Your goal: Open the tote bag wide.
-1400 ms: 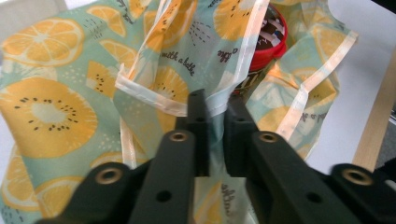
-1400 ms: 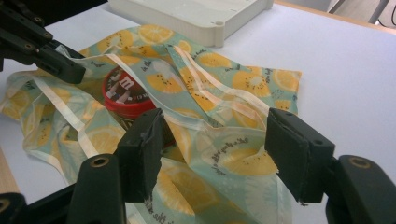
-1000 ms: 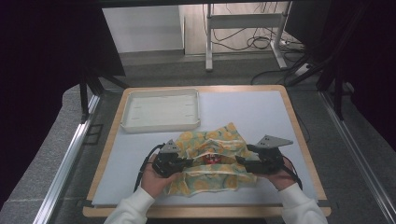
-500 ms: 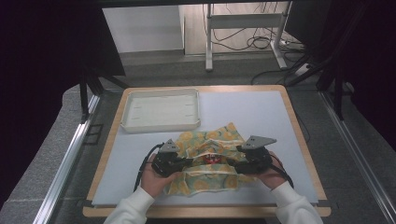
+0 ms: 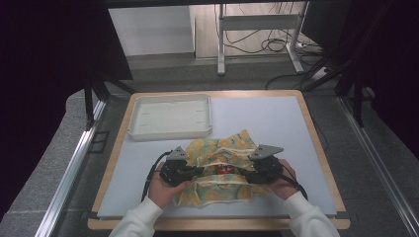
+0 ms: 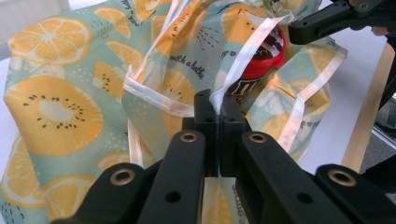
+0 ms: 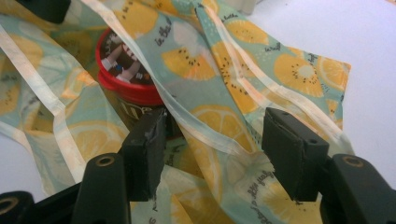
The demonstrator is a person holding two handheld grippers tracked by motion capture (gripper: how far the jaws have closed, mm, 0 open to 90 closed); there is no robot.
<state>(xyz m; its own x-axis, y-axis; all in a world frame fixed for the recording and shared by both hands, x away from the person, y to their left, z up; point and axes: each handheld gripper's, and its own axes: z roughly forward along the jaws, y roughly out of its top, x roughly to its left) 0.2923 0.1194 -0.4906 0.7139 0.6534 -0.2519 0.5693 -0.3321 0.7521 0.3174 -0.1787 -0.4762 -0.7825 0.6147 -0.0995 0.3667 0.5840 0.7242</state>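
left gripper clamped on cloth hem; right gripper parted, closing, cloth fold between jaws.

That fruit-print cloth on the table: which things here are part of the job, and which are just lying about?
In the job:
- fruit-print cloth
- red-lidded tub inside it
- left gripper, shut on a cloth edge
- right gripper, jaws apart around a cloth fold, just been closing

Lying about:
- white tray, behind the cloth, untouched

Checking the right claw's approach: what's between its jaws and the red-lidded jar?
In the right gripper view, a fold of the lemon-print cloth with its white hem lies between the right claw and the jar.
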